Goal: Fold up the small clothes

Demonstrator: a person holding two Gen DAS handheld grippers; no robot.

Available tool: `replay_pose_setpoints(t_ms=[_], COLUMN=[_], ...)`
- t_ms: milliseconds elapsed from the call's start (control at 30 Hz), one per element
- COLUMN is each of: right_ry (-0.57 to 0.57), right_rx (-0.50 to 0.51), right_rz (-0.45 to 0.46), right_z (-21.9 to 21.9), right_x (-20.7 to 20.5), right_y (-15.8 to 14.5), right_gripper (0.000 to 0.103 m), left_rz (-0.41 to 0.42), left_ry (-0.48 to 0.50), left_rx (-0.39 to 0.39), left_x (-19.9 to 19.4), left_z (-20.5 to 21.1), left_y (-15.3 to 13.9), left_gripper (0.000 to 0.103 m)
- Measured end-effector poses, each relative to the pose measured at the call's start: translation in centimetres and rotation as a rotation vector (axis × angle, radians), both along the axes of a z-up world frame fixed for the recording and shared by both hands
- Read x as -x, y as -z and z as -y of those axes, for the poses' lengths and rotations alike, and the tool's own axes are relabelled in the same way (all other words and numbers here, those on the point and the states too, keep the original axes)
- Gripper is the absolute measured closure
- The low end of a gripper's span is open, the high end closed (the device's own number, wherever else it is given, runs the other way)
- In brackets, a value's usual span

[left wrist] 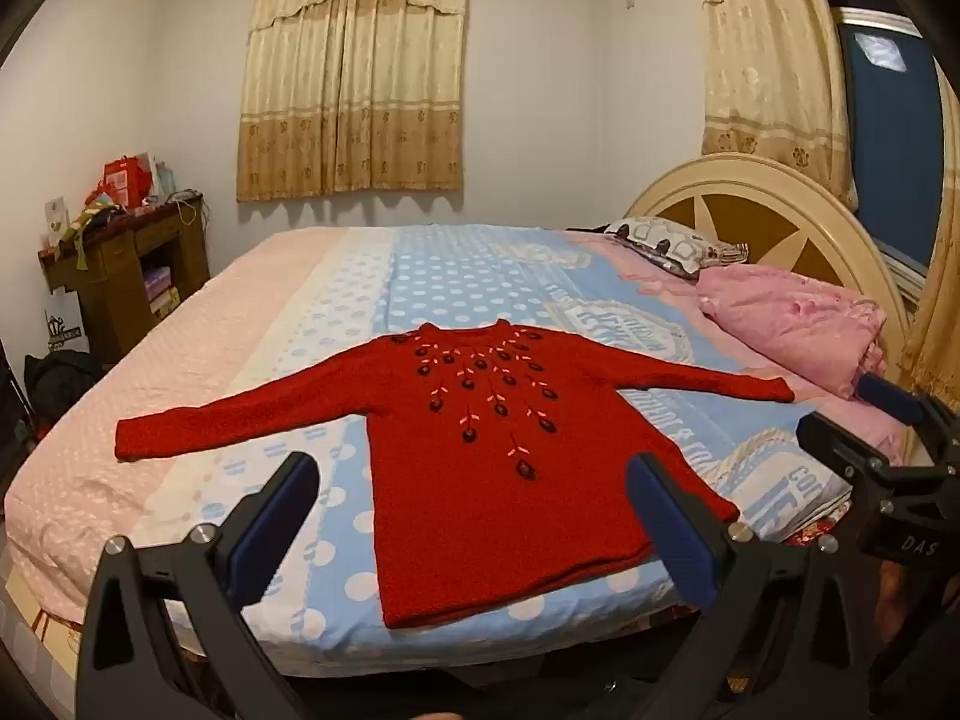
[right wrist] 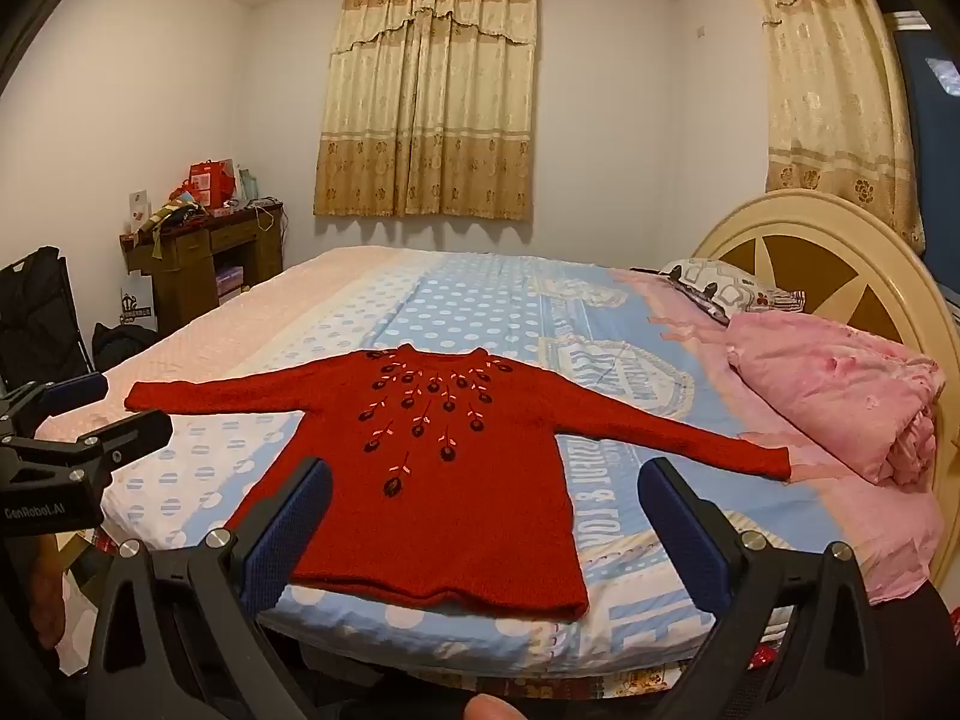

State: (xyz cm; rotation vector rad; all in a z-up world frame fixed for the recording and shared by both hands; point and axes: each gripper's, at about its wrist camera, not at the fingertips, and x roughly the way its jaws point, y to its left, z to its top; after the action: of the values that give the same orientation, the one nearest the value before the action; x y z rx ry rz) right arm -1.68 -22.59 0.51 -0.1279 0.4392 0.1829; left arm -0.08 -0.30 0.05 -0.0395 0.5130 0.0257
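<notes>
Plainly, folding has not begun: the red sweater (left wrist: 480, 450) lies flat on the bed (left wrist: 252, 312), sleeves spread wide, hem toward the near edge. The left hand-held gripper (left wrist: 474, 516) hovers spread and empty, as does the right hand-held gripper (right wrist: 486, 522). Next, each probably takes a sleeve and folds it inward.

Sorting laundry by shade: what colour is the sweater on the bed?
Red sweater with dark flower embroidery on the chest; clearest in the right wrist view.
</notes>
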Motion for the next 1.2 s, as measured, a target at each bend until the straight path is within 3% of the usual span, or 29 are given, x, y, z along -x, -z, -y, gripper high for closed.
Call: replay_pose_setpoints(t_ms=[33,433,1200], right_ry=[0.001,-0.003,-0.022], right_rx=[-0.014,-0.015,-0.007], right_rz=[-0.008,-0.008,-0.025], right_z=[0.0,0.2,-0.6], right_x=[0.0,0.0,0.0], right_y=[0.0,-0.1,1.3], right_gripper=[0.001,0.001,0.001], left_rz=[-0.008,-0.010,-0.007], left_ry=[0.007,0.004,-0.003], left_rx=[0.073,0.031,0.030], left_x=[0.0,-0.3,-0.4], left_z=[-0.5,-0.5,-0.7], left_y=[0.1,0.6,1.0], left_gripper=[0.000,0.000,0.000])
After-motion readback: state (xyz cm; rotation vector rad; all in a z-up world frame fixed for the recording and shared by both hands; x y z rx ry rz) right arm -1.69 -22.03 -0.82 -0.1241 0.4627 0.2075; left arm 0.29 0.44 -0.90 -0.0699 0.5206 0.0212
